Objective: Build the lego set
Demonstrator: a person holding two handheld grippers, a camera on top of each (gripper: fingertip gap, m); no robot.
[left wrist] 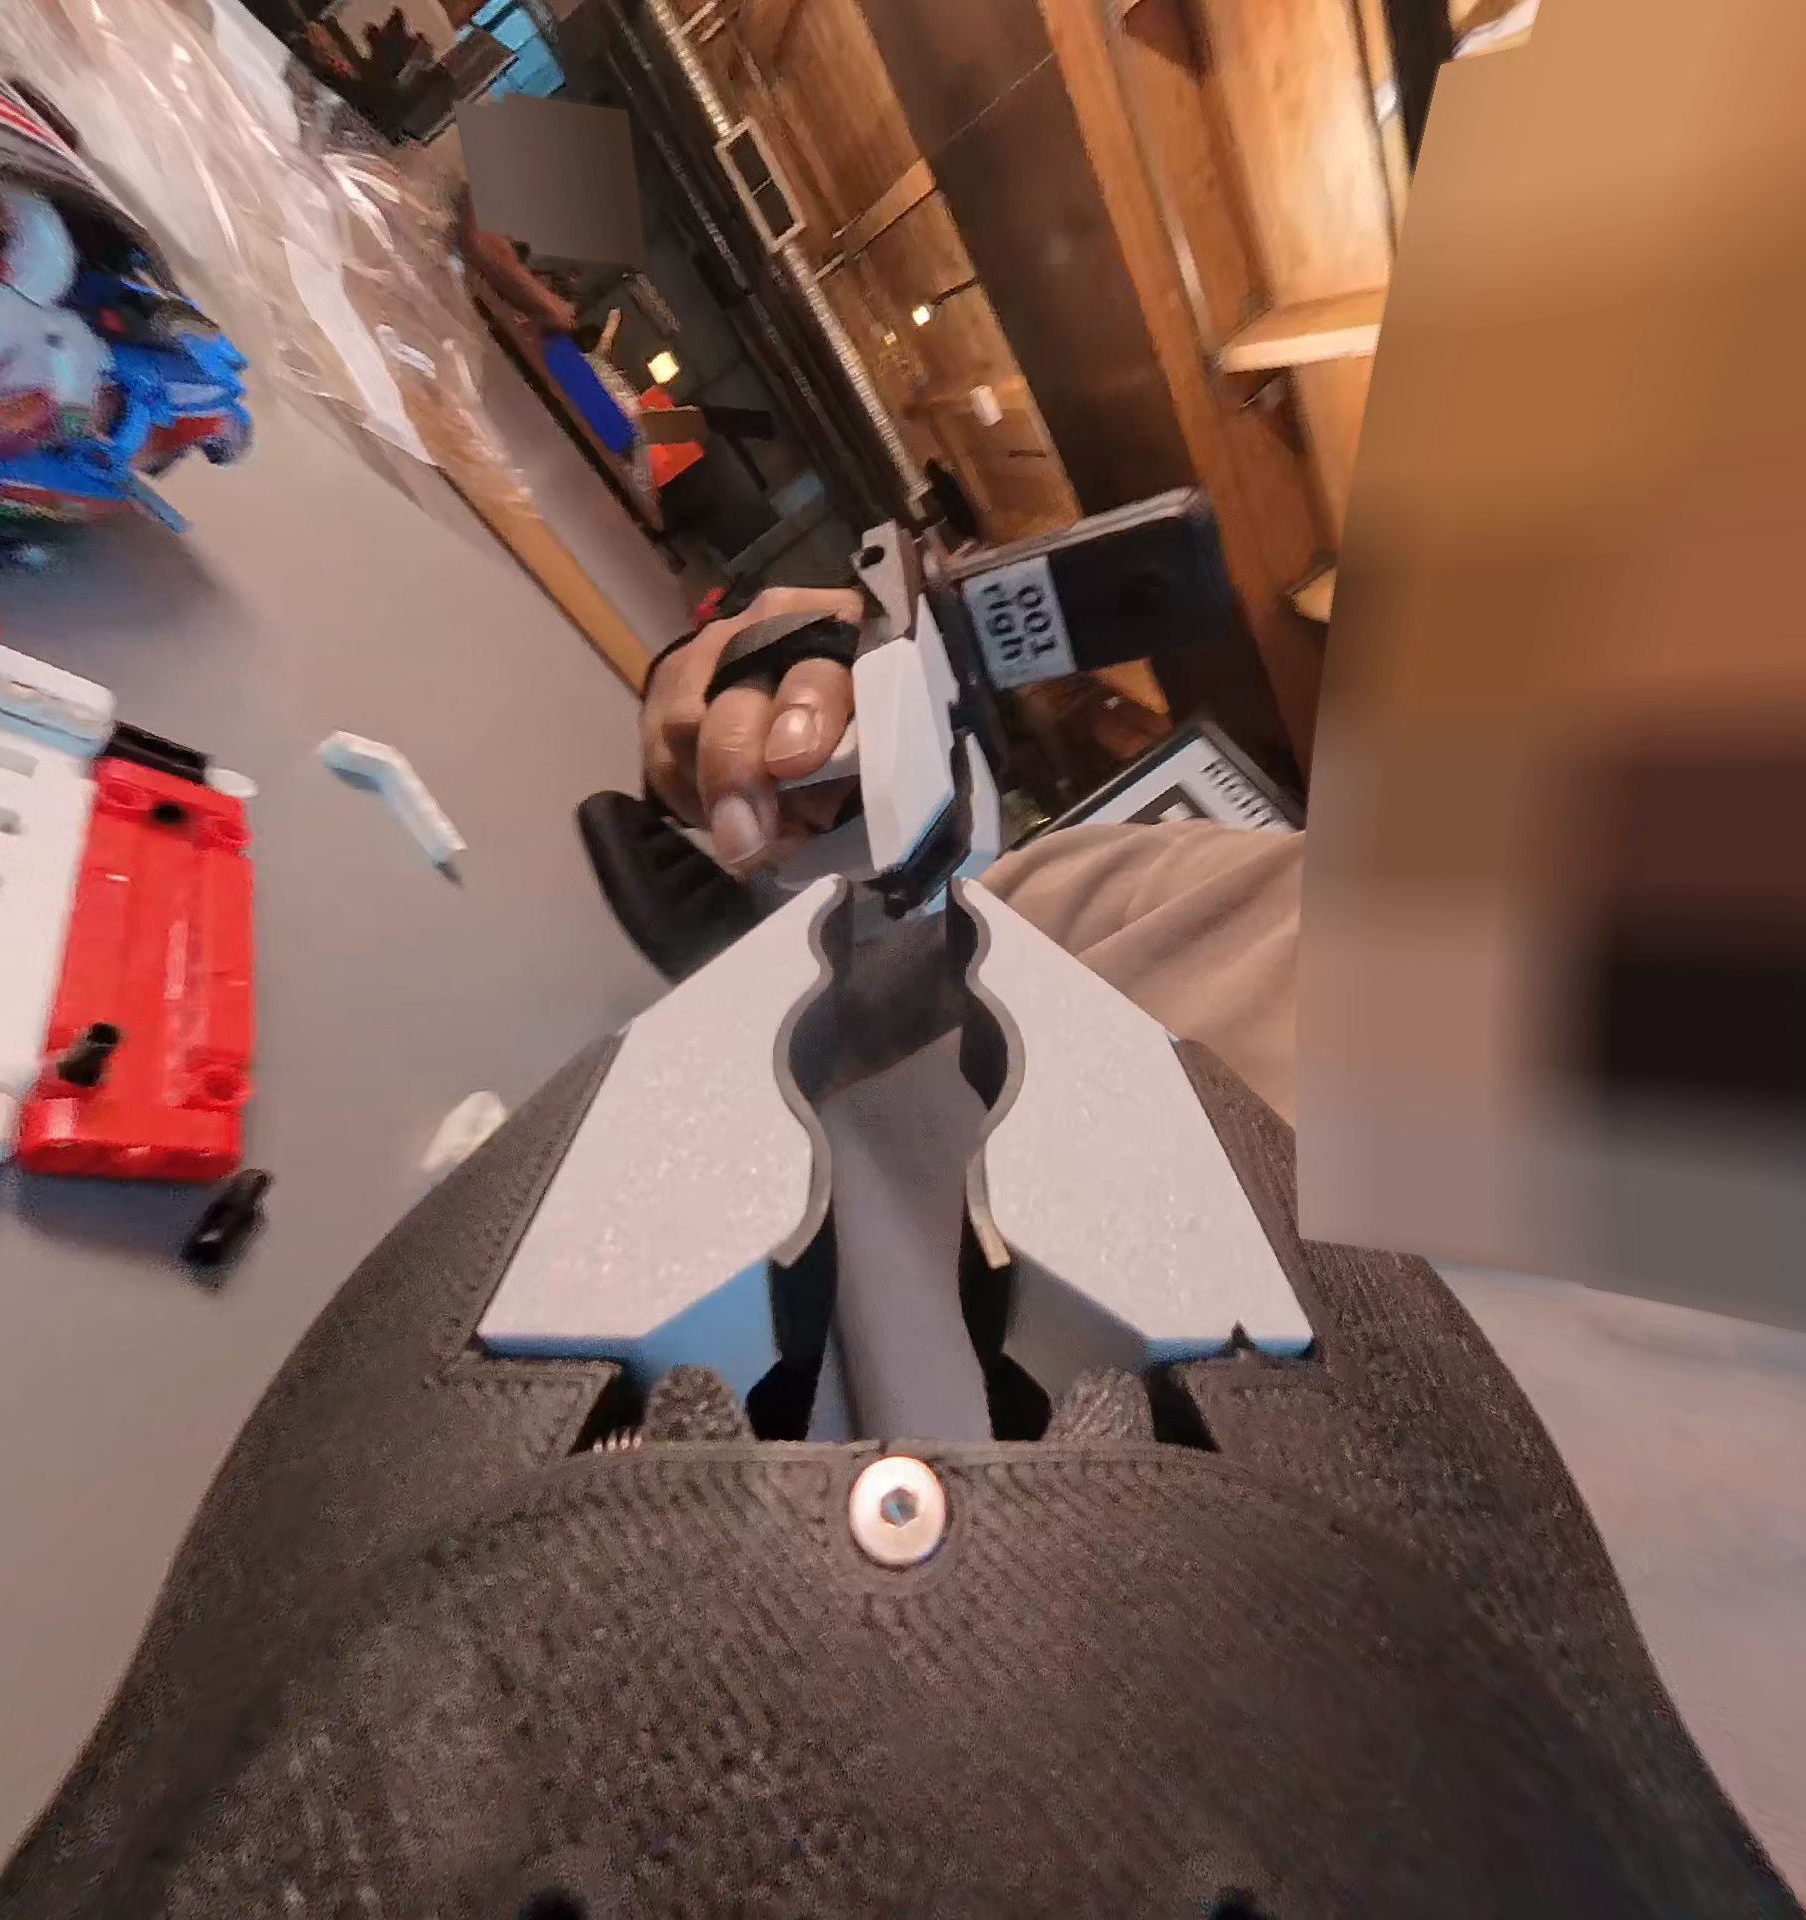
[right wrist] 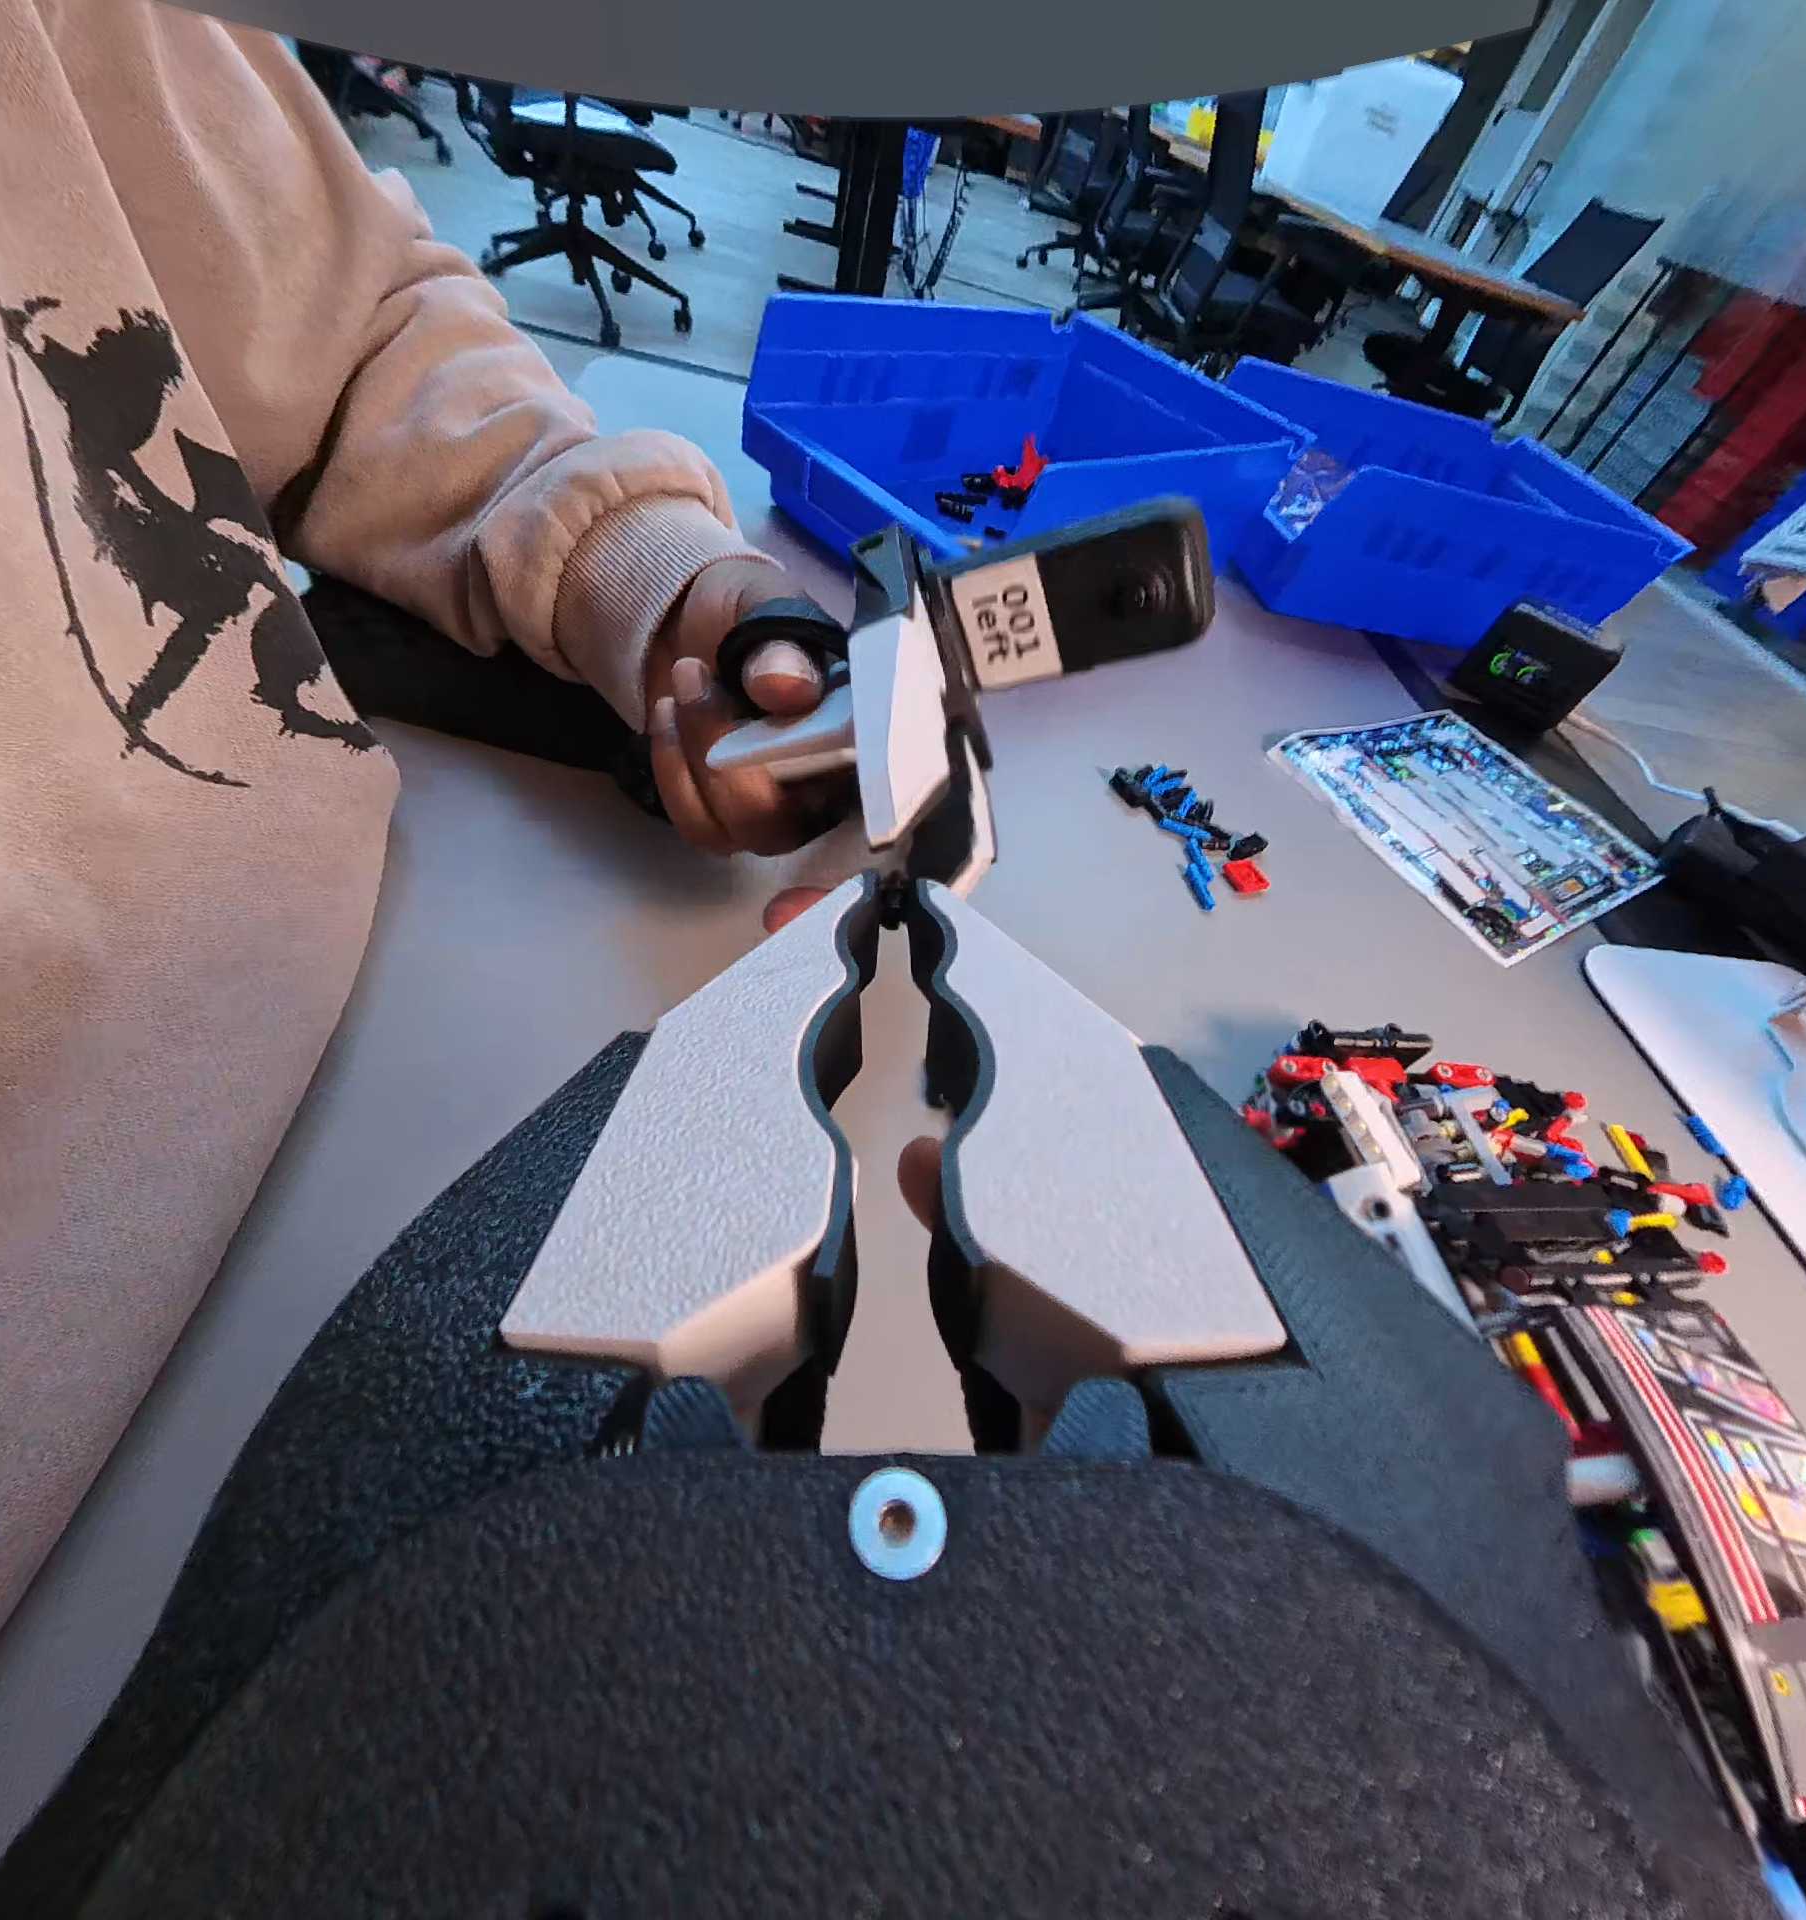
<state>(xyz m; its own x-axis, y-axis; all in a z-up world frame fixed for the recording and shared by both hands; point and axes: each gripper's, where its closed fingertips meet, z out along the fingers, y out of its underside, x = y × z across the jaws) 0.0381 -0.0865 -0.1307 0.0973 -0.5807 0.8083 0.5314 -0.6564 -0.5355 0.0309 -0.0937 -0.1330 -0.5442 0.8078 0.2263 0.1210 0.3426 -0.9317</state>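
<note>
While the two tools meet tip to tip above the grey tabletop (right wrist: 1086,935), the right hand-held gripper (right wrist: 894,914) pinches a small black piece (right wrist: 891,902) between its nearly closed grey fingers; the left hand-held gripper (left wrist: 904,894) also has its tips close together, though motion blur makes it hard to tell whether it grips the same piece. Beyond the right hand-held gripper stand two blue plastic bins (right wrist: 1138,468); the nearer one holds a few black pins and a red part. To its right lie a loose cluster of blue and black pins (right wrist: 1185,821), a glossy instruction booklet (right wrist: 1460,831) and the partly built lego model (right wrist: 1501,1226), studded, multicoloured, with striped panels.
</note>
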